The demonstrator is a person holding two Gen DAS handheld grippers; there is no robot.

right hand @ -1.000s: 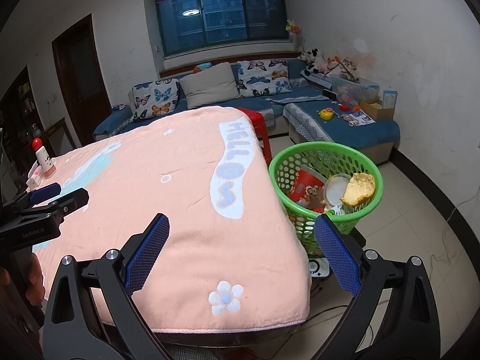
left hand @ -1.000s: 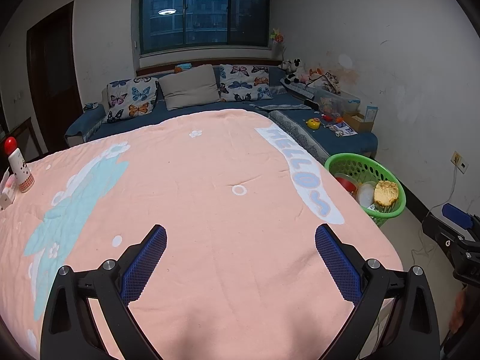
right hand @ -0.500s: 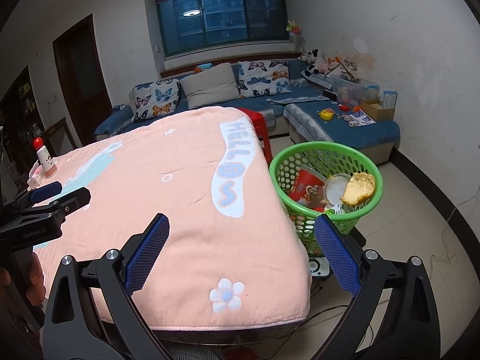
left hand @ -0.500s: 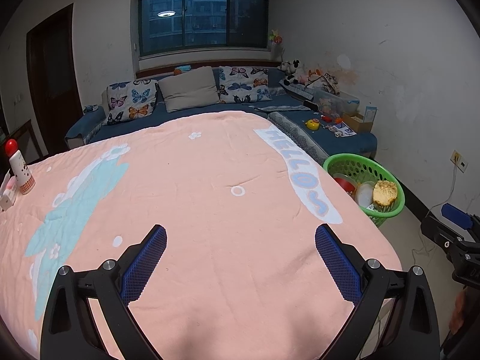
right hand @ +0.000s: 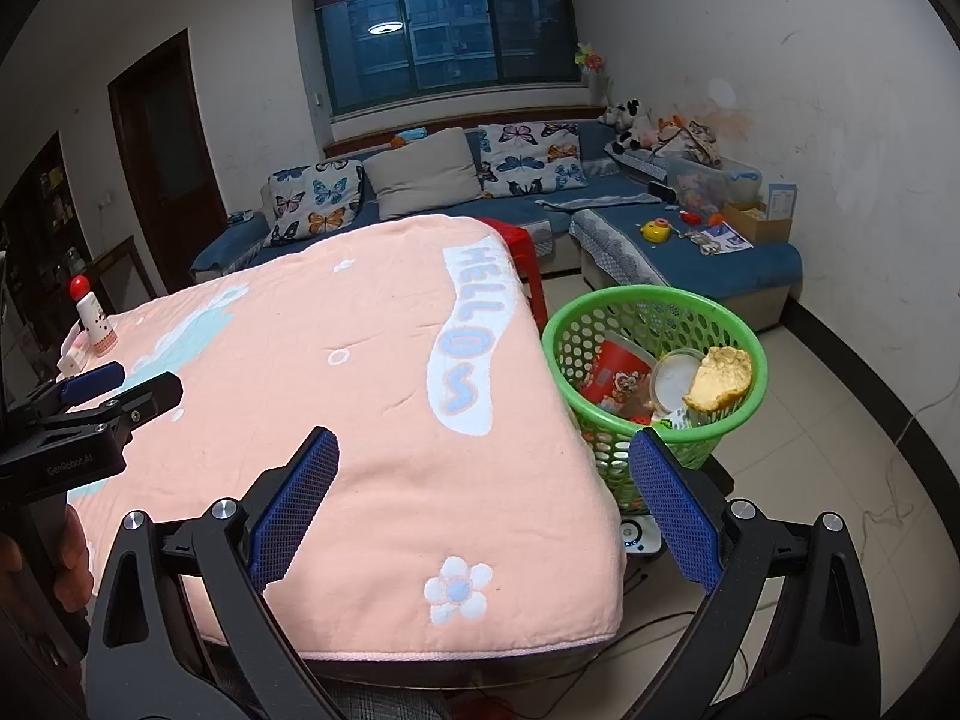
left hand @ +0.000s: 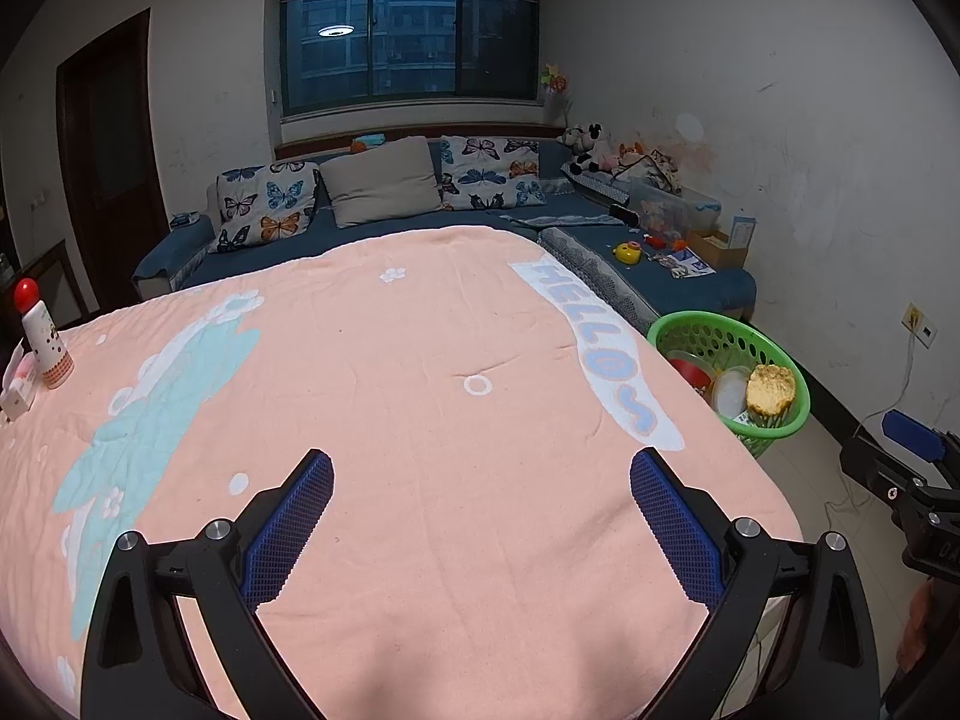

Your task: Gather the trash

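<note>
Holding trash: green basket (right hand: 654, 324), perforated wall, standing on the tiled floor just beside the right edge of the counter (right hand: 372, 420); seen also from the left wrist (left hand: 729, 330).
Basket contents: red printed wrapper (right hand: 618, 369) leaning against the inner wall on the left; round clear lid or cup (right hand: 675, 381) in the middle; yellow crumbly piece with a bitten edge (right hand: 720, 378) on top at the right, resting against the rim; smaller scraps underneath, too small to tell apart.
Trash look: wrapper glossy red with a cartoon print; yellow piece rough and porous, pale at the crust (left hand: 771, 389).
Counter cover: peach blanket with a pale blue patch, white flowers and a "HELLO" band (right hand: 474, 324) running toward the basket.
Counter far-left corner: white bottle with red ball cap (left hand: 41, 336), upright, just beside a small pink-and-white box (left hand: 18, 381).
Left claw: (left hand: 480, 492) fingers wide apart, hovering above the blanket, nothing between them; visible from the right wrist at the left edge (right hand: 120, 387), gripped by a hand (right hand: 66, 558).
Right claw: (right hand: 483, 474) fingers wide apart, nothing between them, over the near right corner of the counter, basket just past the right finger (right hand: 672, 504).
Background: blue corner sofa (right hand: 690, 252) with butterfly cushions, toys on its right section; red stool (right hand: 516, 246) between counter and sofa.
</note>
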